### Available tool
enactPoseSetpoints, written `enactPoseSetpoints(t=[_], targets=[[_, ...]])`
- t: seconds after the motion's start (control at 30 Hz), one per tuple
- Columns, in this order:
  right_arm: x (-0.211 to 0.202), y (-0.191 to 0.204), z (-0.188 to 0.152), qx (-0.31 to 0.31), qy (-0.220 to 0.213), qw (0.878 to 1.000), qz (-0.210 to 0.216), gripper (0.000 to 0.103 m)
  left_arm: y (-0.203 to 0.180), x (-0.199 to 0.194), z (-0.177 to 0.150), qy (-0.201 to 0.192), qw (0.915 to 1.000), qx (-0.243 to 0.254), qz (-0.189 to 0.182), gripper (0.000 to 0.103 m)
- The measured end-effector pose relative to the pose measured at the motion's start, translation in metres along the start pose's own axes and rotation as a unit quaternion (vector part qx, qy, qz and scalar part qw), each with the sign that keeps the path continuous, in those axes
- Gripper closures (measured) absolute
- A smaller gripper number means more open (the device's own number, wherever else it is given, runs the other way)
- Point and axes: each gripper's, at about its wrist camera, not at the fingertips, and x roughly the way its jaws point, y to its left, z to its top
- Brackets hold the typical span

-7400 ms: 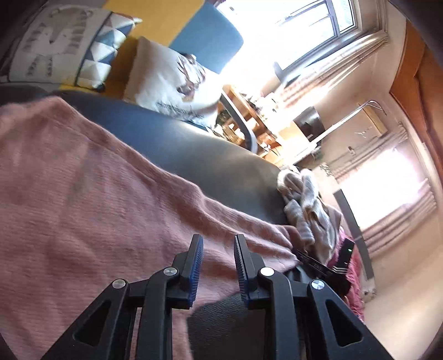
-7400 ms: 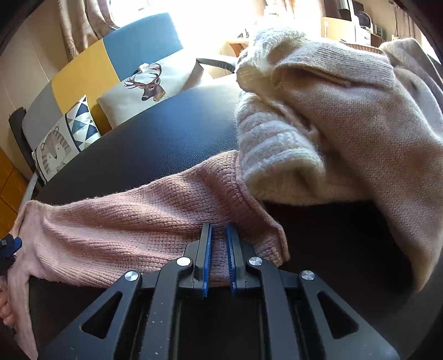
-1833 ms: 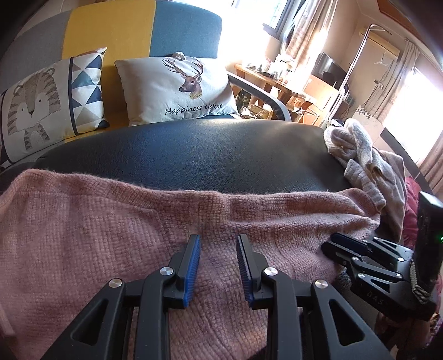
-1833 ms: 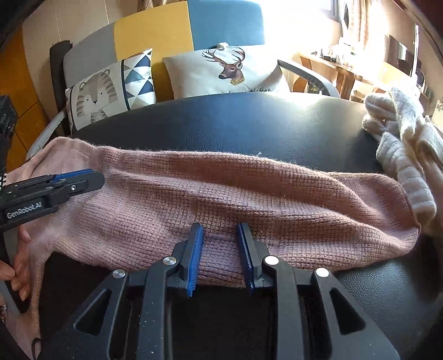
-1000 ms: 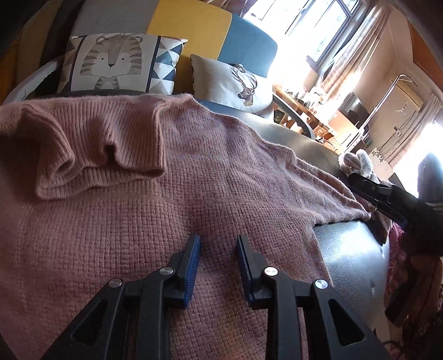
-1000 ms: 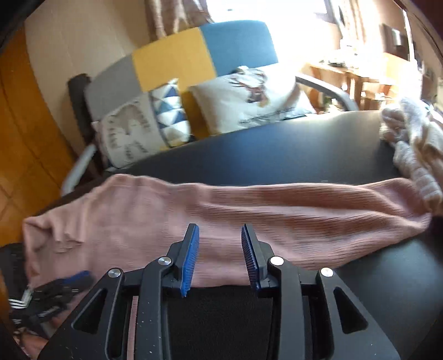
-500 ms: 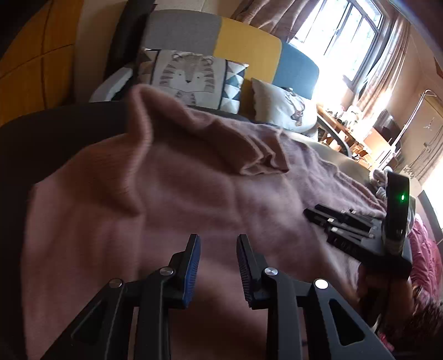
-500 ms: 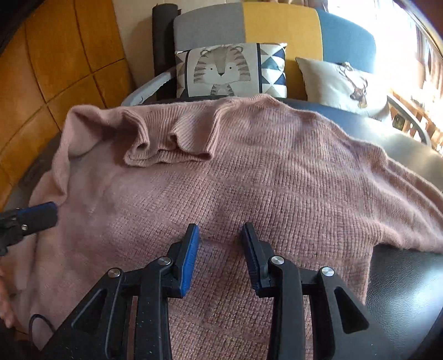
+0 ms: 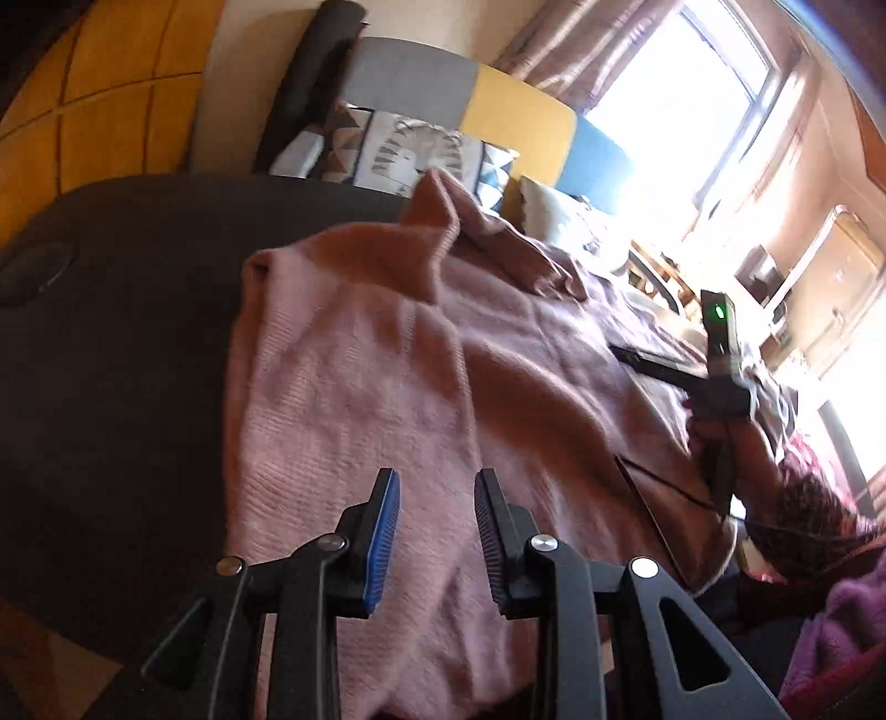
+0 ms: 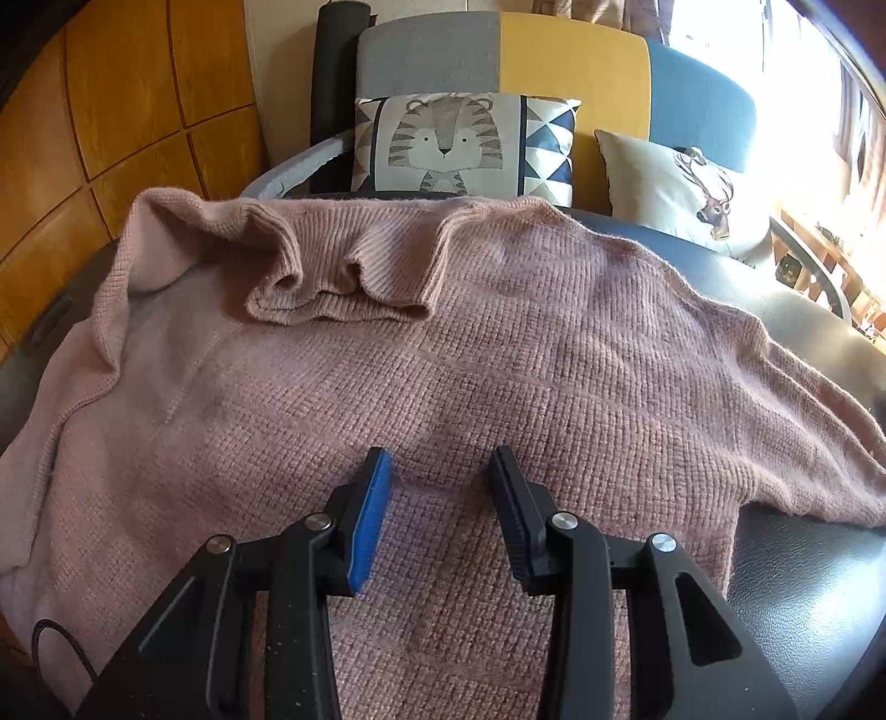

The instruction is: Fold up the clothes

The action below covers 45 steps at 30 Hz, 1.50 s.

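Note:
A pink knitted sweater (image 10: 498, 354) lies spread on a black table (image 10: 803, 598), its turtleneck collar (image 10: 343, 277) folded down at the far side. It also shows in the left wrist view (image 9: 354, 387), with one sleeve bunched at its far edge. My left gripper (image 9: 436, 487) is open and empty above the sweater's near left part. My right gripper (image 10: 440, 471) is open and empty above the sweater's body. The right gripper's body also shows in the left wrist view (image 9: 714, 354), low over the sweater's right side.
A sofa (image 10: 554, 50) behind the table holds a tiger cushion (image 10: 443, 144) and a deer cushion (image 10: 686, 194). Wood panelling (image 10: 111, 111) stands at the left. Bright windows (image 9: 692, 105) are at the far right. A magenta cloth (image 9: 830, 637) lies at the near right.
Both grippers have swung left from the sleeve to the sweater's body and collar. The right gripper, shut on the sleeve cuff at first, has opened and let it go.

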Motion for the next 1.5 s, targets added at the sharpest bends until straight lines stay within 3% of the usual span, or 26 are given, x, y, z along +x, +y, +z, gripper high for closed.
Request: enactPoseSetpoints(t=[0.03, 0.13, 0.33, 0.43, 0.53, 0.77, 1.03, 1.17, 1.27, 1.3, 1.5], targets=[[0.000, -0.001, 0.000, 0.001, 0.000, 1.000, 0.001, 0.062, -0.008, 0.003, -0.003, 0.006, 0.9999, 0.015, 0.004, 0.075], [0.000, -0.004, 0.001, 0.008, -0.001, 1.000, 0.009, 0.062, -0.028, 0.018, -0.014, 0.039, 0.9931, 0.085, 0.071, 0.075], [0.000, -0.006, 0.001, 0.009, -0.002, 1.000, 0.011, 0.062, -0.045, 0.038, -0.030, 0.030, 0.9570, 0.204, 0.204, 0.072], [0.000, -0.006, 0.001, 0.009, -0.002, 1.000, 0.011, 0.062, -0.041, 0.044, -0.030, 0.028, 0.9504, 0.225, 0.213, 0.076], [0.000, -0.007, 0.001, 0.009, -0.003, 1.000, 0.012, 0.062, -0.033, 0.038, -0.014, 0.027, 0.9612, 0.195, 0.193, 0.089], [-0.001, -0.007, 0.000, 0.007, -0.003, 1.000, 0.009, 0.062, 0.024, -0.009, 0.055, -0.038, 0.9849, 0.080, 0.149, 0.090], [0.000, -0.004, 0.000, 0.003, -0.003, 1.000, 0.004, 0.062, 0.151, -0.040, 0.133, -0.122, 0.9791, -0.065, 0.149, 0.091], [0.000, -0.002, 0.000, -0.001, -0.003, 1.000, -0.001, 0.062, 0.192, -0.040, 0.148, -0.146, 0.9726, -0.099, 0.151, 0.091], [0.000, -0.002, 0.000, -0.004, -0.002, 1.000, -0.004, 0.062, 0.203, -0.025, 0.142, -0.114, 0.9826, -0.121, 0.083, 0.087], [0.000, -0.002, 0.000, -0.004, -0.003, 1.000, -0.004, 0.062, 0.201, -0.019, 0.135, -0.102, 0.9854, -0.115, 0.073, 0.082], [0.000, -0.001, 0.000, -0.006, -0.002, 1.000, -0.007, 0.062, 0.169, 0.008, 0.089, -0.012, 0.9971, -0.059, 0.047, 0.072]])
